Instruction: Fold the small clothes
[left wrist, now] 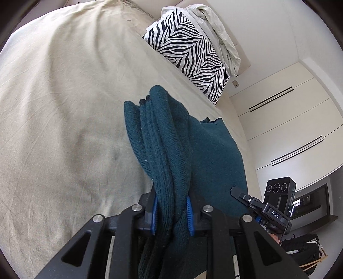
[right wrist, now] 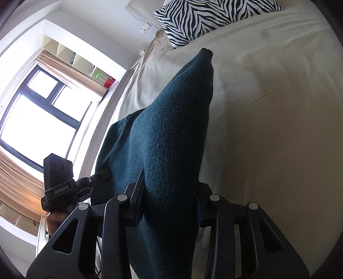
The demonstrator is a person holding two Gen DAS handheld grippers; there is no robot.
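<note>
A dark teal knitted garment (left wrist: 171, 139) hangs between both grippers above a bed with a cream sheet (left wrist: 64, 107). My left gripper (left wrist: 171, 212) is shut on a bunched edge of the garment between its blue pads (left wrist: 189, 216). In the right wrist view the same garment (right wrist: 167, 133) drapes over and through my right gripper (right wrist: 169, 206), which is shut on it; its fingertips are mostly hidden by the cloth. The right gripper also shows at the right of the left wrist view (left wrist: 268, 210), and the left gripper at the left of the right wrist view (right wrist: 64, 188).
A zebra-print pillow (left wrist: 188, 51) and a crumpled pale cloth (left wrist: 218, 32) lie at the head of the bed. White wardrobe doors (left wrist: 289, 120) stand beside it. A window with tan curtains (right wrist: 38, 115) is on the other side. The pillow also shows in the right wrist view (right wrist: 210, 15).
</note>
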